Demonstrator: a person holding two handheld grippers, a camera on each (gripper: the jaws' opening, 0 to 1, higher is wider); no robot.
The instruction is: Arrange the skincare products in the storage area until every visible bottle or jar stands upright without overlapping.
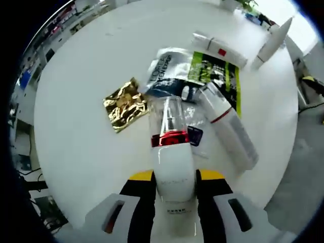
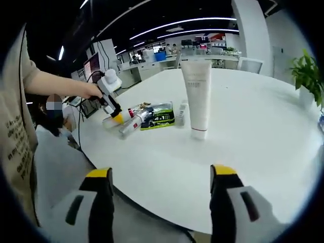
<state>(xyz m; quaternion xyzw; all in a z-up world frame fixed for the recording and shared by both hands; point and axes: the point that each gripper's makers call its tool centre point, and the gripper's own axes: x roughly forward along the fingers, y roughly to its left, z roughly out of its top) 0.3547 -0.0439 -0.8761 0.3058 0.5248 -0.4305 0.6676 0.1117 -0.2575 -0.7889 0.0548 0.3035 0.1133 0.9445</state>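
Now bottle (image 1: 172, 162) between left tool (image 1: 174, 190) jaws

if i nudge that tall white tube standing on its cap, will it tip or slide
The tube would probably tip: it is tall and stands on a small cap on the table. A low push might slide it, since the tabletop looks smooth. Its body looks soft, so it may give when squeezed.
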